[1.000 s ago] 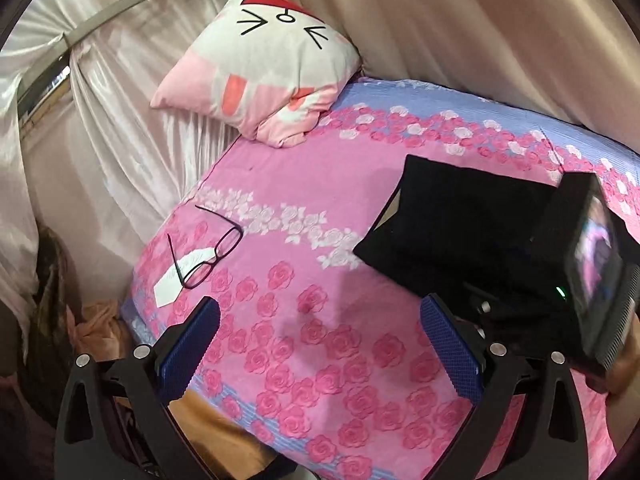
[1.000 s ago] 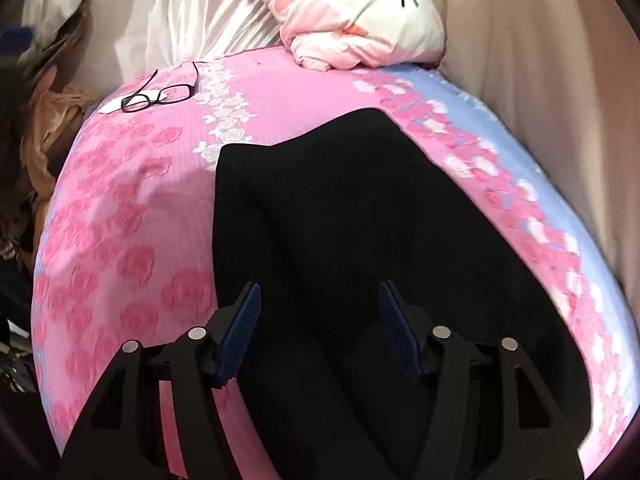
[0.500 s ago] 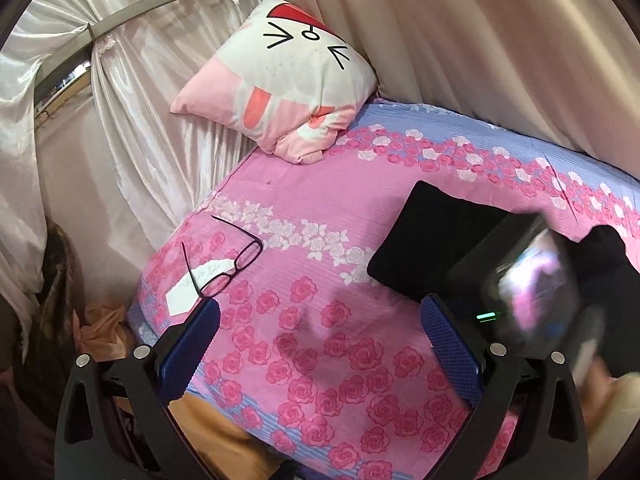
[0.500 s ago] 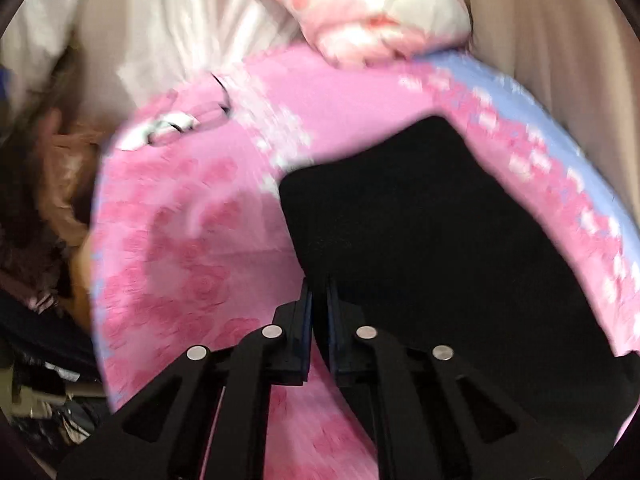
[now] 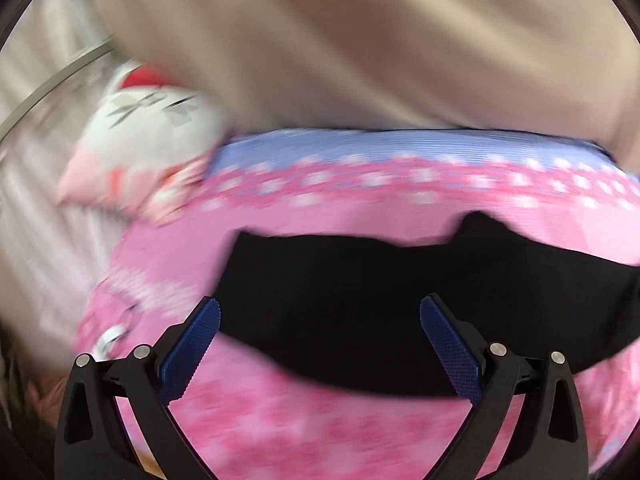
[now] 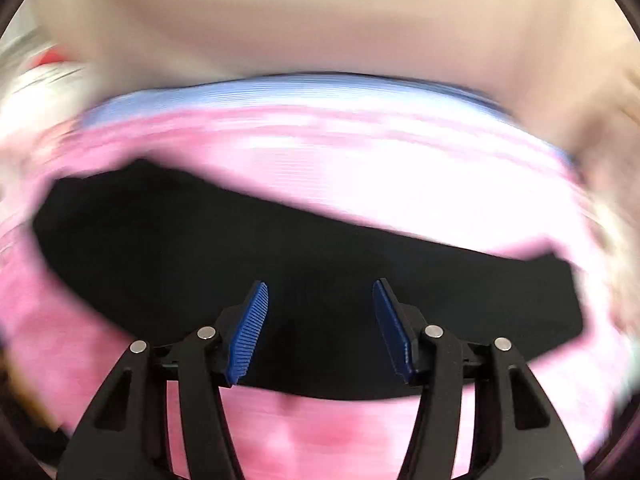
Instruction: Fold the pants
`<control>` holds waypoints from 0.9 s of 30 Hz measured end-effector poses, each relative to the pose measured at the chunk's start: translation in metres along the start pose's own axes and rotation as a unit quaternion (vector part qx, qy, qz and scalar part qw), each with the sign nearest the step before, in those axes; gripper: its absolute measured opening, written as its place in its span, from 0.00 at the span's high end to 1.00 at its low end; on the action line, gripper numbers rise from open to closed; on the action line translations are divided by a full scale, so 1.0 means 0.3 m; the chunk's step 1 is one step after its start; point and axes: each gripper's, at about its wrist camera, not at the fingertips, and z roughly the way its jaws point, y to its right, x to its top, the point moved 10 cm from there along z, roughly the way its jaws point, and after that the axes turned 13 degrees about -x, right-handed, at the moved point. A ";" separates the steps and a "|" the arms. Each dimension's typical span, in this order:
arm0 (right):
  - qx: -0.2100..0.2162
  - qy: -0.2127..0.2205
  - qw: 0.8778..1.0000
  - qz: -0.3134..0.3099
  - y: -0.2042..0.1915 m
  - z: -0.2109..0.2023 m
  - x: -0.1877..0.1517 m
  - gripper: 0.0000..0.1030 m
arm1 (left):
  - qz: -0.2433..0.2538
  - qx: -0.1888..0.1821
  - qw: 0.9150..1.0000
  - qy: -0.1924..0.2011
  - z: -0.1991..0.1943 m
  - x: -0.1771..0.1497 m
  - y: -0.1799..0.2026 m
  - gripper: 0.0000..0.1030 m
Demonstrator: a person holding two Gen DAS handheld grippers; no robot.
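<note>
The black pants (image 5: 360, 292) lie flat on the pink flowered bed sheet (image 5: 304, 424) as a wide dark band across the view. They also show in the right wrist view (image 6: 280, 264). My left gripper (image 5: 320, 320) is open and empty, above the near edge of the pants. My right gripper (image 6: 320, 304) is open and empty, above the near part of the pants. Both views are blurred by motion.
A white and pink cat-face pillow (image 5: 148, 144) lies at the bed's far left corner. Beige curtains (image 5: 360, 40) hang behind the bed. Eyeglasses on a white paper (image 5: 112, 336) lie near the bed's left edge.
Both cameras have swung right, so the pants now lie crosswise in front of them. My right gripper, shut half a second ago, has opened. My left gripper stays open.
</note>
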 end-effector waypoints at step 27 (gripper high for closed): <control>0.128 0.080 0.963 -0.222 0.547 0.063 -0.011 0.92 | 0.144 -0.091 0.984 -0.056 0.182 0.032 1.079 0.05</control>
